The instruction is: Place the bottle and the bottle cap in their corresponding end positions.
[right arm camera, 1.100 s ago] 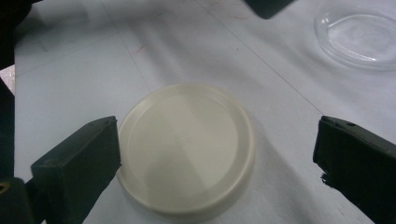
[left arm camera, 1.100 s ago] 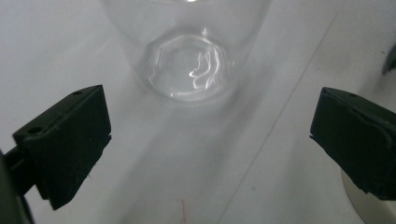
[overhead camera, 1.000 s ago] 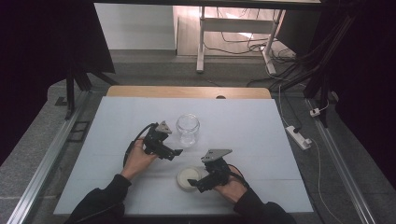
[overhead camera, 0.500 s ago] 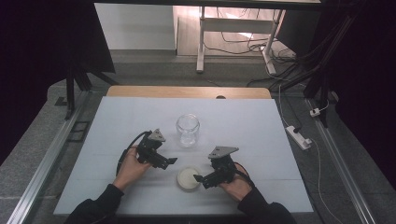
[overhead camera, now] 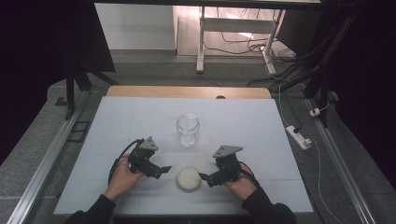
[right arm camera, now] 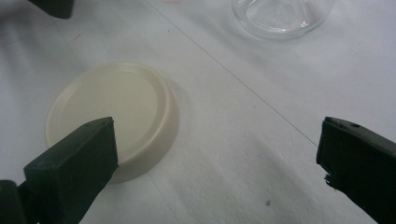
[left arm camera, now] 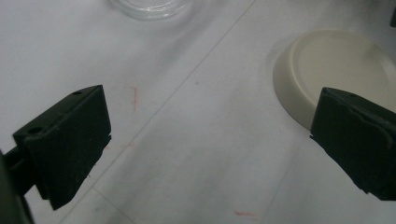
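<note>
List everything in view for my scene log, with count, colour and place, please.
Jar: one, clear glass, no lid on, upright mid-table.
Lid: one, cream, flat on the table between the two claws.
Table: one, white top with wooden far edge.
Power strip: one, white, on the floor right of the table.
Left claw: one, black, open, left of the lid.
Right claw: one, black, open, right of the lid.
Hands: two, one holding each claw.
</note>
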A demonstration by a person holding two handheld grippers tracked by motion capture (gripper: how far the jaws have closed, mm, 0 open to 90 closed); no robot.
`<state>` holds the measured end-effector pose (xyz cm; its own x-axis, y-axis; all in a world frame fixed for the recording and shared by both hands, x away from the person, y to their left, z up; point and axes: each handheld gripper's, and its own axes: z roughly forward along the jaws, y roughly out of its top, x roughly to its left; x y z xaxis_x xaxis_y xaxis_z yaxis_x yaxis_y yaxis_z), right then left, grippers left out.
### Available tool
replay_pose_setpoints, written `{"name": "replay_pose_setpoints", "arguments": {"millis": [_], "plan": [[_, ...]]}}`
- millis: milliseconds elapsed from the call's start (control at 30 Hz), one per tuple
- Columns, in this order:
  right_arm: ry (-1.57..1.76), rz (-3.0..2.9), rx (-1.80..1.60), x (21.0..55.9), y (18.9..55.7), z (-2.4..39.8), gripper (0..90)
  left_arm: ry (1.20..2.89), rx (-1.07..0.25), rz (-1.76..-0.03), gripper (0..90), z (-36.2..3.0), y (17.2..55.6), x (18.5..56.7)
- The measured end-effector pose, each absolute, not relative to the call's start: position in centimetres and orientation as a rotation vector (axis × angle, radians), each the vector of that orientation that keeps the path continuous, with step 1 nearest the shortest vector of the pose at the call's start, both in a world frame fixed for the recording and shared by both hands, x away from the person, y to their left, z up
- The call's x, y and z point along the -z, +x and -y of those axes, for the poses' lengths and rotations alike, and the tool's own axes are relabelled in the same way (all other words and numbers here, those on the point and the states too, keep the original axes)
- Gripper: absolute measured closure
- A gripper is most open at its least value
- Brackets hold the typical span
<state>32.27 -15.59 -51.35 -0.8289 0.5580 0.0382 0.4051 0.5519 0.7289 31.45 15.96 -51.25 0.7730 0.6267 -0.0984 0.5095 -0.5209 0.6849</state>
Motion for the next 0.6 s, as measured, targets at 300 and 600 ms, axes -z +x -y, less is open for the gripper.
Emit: {"name": "replay_pose_setpoints", "arguments": {"millis": [300, 600], "plan": [[0.835, -2.604, -1.118, 51.3, 32.2, 16.6, 0.0, 2.219, -0.208, -0.875, 0.0, -17.2, 29.8, 51.2], [0.856, -2.585, -1.121, 50.9, 31.6, 18.1, 0.0, 2.206, -0.205, -0.912, 0.0, -18.7, 28.1, 51.3]]}}
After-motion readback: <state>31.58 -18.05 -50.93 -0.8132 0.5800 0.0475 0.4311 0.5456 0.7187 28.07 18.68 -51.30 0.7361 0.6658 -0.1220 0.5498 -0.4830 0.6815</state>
